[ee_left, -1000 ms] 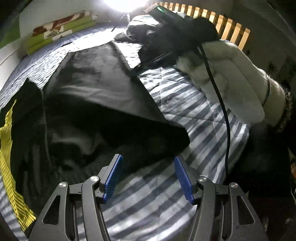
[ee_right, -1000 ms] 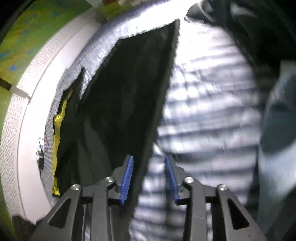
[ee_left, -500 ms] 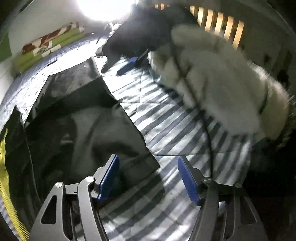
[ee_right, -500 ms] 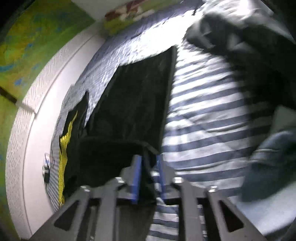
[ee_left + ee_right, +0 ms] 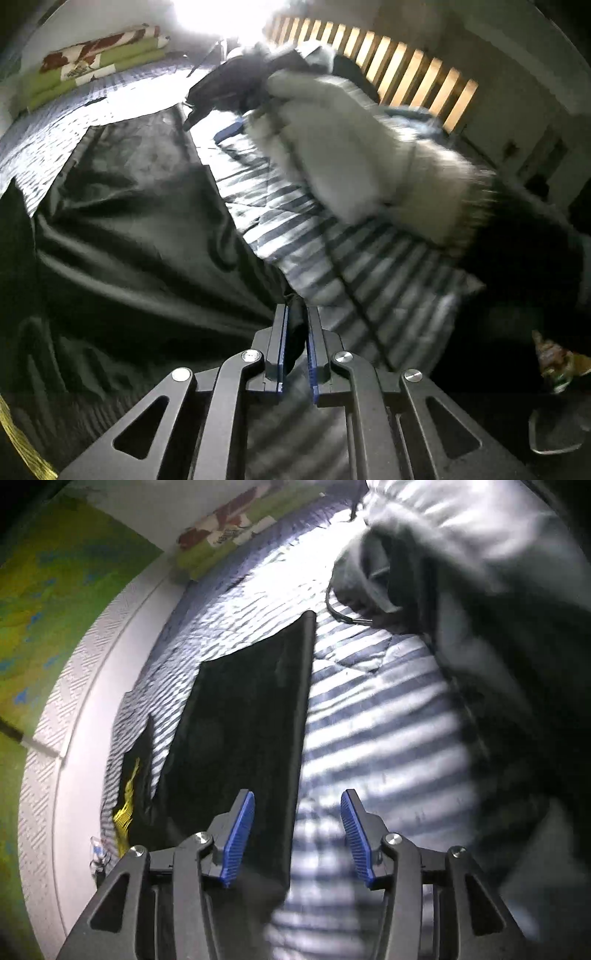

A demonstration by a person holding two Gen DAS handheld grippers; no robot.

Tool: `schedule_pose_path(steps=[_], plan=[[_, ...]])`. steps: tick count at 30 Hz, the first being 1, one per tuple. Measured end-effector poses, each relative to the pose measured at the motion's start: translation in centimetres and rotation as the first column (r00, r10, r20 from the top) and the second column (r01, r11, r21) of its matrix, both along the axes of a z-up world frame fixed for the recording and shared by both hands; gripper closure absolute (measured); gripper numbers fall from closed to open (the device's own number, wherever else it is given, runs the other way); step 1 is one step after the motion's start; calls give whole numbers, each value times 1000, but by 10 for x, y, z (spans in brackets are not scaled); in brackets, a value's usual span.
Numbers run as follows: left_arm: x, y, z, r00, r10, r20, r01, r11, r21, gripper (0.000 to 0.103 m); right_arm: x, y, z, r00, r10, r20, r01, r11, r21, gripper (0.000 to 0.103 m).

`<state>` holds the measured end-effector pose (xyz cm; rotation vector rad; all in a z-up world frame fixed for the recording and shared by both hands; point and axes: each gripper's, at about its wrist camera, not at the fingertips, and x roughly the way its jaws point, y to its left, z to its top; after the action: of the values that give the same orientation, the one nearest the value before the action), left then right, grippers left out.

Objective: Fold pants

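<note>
Only the left wrist view showed a white-gloved hand [image 5: 354, 147] above the striped bedding [image 5: 369, 266]. The left gripper [image 5: 295, 332] was closing, pinching the black pants [image 5: 140, 229] at their edge. The right gripper [image 5: 297, 834] was opening, clear of the pants' edge lying between its jaws.

The pants [image 5: 140, 229] lie spread on the bed [image 5: 369, 280], along its left side in both wrist views, with bare quilt to their right. The left claw [image 5: 295, 332] is closing with a corner of the pants' near edge between its pads, while the right claw [image 5: 297, 834] is opening above the pants' right edge, nothing between its pads. Folded bedding [image 5: 92, 74] lies at the far left end of the bed, and a slatted rail [image 5: 388, 62] stands behind it at the right.
</note>
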<state>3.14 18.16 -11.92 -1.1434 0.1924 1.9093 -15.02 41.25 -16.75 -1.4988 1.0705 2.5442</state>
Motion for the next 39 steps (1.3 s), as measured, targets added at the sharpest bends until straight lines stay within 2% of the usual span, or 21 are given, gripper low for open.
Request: schedule_pose_path(steps=[3, 5, 6, 7, 10, 15, 18, 23, 30, 33, 36, 39], plan=[[-3, -20, 7, 998, 30, 59, -34, 997, 72, 94, -20, -5, -6, 1000, -6, 2, 6, 1000, 26, 58], [2, -31, 12, 997, 32, 65, -37, 996, 80, 94, -35, -10, -5, 1000, -13, -1, 13, 998, 65, 60], [2, -35, 13, 998, 32, 55, -36, 997, 75, 94, -41, -12, -4, 1000, -20, 4, 20, 997, 78, 73], [3, -37, 14, 999, 34, 43, -37, 997, 67, 94, -47, -14, -5, 1000, -20, 21, 18, 997, 81, 103], [4, -50, 19, 998, 47, 39, -50, 995, 83, 94, -57, -19, 6, 999, -31, 24, 29, 994, 101, 101], [0, -86, 25, 993, 116, 20, -117, 987, 107, 95, -69, -48, 58, 999, -1, -49, 10, 979, 203, 102], [-5, -119, 27, 983, 182, 27, -184, 974, 133, 95, -80, -74, 91, 996, 33, -83, -10, 964, 266, 102], [-9, -184, 26, 953, 299, 54, -303, 937, 172, 96, -107, -139, 126, 989, 103, -103, -61, 935, 350, 102], [-11, -267, 14, 899, 429, 90, -438, 878, 192, 96, -140, -250, 139, 965, 246, -93, -184, 885, 428, 102], [-10, -289, 14, 885, 456, 92, -465, 861, 209, 96, -147, -275, 142, 957, 280, -80, -219, 872, 437, 102], [-8, -304, 12, 874, 476, 97, -485, 847, 216, 96, -156, -287, 146, 956, 283, -80, -225, 880, 417, 102], [-7, -314, 5, 861, 495, 112, -508, 836, 207, 96, -169, -311, 145, 951, 300, -71, -240, 864, 443, 102]])
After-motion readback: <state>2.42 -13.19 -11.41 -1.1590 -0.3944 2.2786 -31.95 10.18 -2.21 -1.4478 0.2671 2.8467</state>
